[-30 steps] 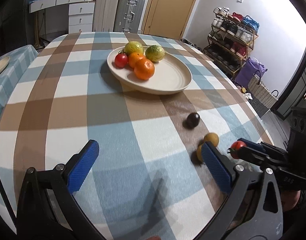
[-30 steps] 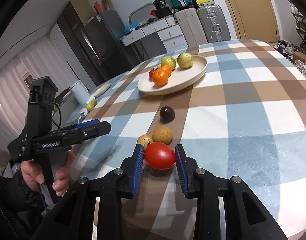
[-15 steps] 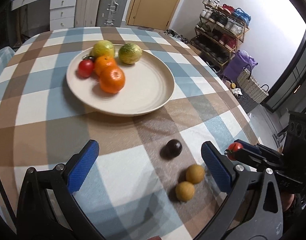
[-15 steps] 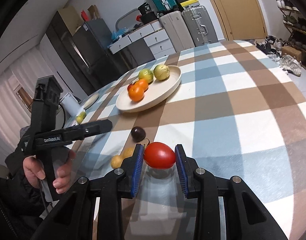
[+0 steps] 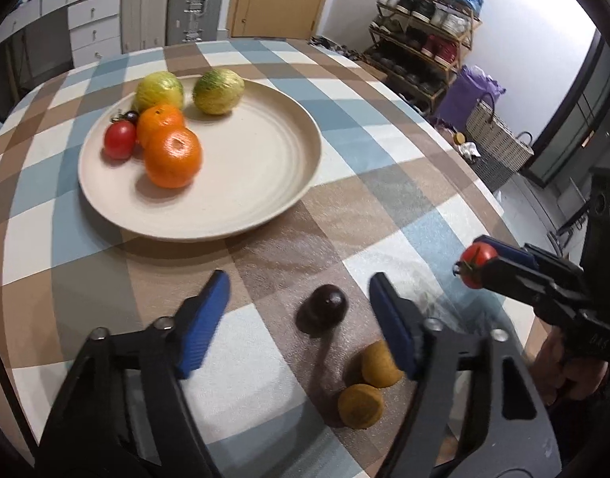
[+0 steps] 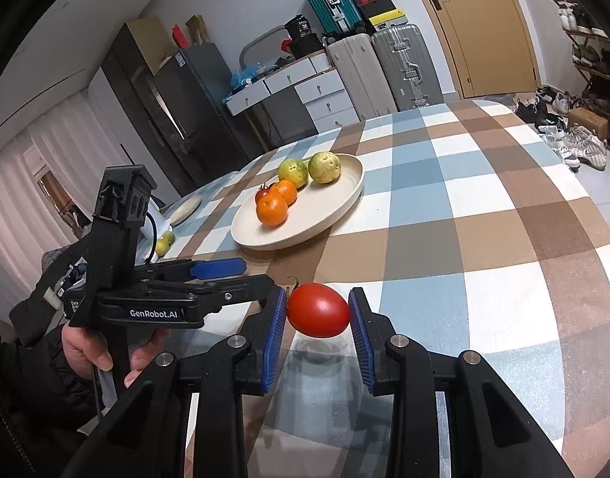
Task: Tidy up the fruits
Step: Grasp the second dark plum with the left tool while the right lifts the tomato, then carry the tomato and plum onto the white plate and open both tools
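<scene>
Currently: One Fruit Carried, Another Being Approached

Right gripper (image 6: 317,314) pinches a red tomato (image 6: 319,310), clear of the table and short of the plate (image 6: 345,203). Left gripper (image 5: 299,304), jaws half-spread and just closing, frames the dark plum (image 5: 323,307) without touching. Next, judged: lower onto the plum, avoiding two brown fruits (image 5: 368,382) beside it.

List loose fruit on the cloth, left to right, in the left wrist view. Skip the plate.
dark plum → lower tan fruit → upper tan fruit → red tomato, which is off the cloth, clamped in the right gripper.
</scene>
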`<move>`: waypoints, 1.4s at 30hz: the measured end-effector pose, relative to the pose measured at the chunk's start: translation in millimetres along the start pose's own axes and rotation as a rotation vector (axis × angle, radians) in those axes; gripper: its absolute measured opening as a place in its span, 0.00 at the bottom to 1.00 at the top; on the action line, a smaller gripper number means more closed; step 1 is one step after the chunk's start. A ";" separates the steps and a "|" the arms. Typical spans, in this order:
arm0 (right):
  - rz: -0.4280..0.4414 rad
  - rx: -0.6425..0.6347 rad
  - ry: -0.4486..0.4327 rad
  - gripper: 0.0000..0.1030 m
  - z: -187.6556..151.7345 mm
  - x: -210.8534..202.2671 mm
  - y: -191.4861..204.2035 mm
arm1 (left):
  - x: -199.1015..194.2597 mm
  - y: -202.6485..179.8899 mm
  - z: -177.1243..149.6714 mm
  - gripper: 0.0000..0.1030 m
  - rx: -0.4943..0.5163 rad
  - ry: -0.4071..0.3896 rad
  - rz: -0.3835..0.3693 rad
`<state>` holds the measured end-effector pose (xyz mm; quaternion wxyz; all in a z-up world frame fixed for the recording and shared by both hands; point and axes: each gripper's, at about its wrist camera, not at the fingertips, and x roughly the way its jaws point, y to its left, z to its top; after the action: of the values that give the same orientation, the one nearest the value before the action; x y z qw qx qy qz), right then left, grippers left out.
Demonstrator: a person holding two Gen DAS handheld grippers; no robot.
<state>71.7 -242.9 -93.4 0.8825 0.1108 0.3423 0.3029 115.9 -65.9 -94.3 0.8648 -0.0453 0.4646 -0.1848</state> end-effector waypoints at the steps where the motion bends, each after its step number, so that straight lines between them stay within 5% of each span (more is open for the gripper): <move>1: 0.001 0.004 0.001 0.32 -0.5 0.7 -1.3 | 1.6 -1.1 -0.4 0.54 0.007 0.008 -0.004; 3: 0.000 0.008 0.003 0.32 -1.0 1.5 -2.5 | 4.5 -3.0 -1.3 0.40 0.020 0.021 -0.014; 9: 0.000 0.006 0.003 0.32 -0.5 0.8 -2.9 | 5.4 -9.6 -4.0 0.20 0.043 0.032 -0.060; 25: 0.023 -0.022 0.015 0.32 13.8 10.5 8.0 | -32.9 14.7 11.7 0.19 0.000 -0.063 -0.078; 42: 0.132 -0.141 0.102 0.32 73.5 93.3 62.2 | -68.5 117.2 59.8 0.19 -0.112 -0.160 -0.012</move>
<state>146.8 -135.8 -64.1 0.8477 0.0551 0.3567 0.3888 163.3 62.0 -35.9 0.8941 -0.1109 0.4034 -0.1596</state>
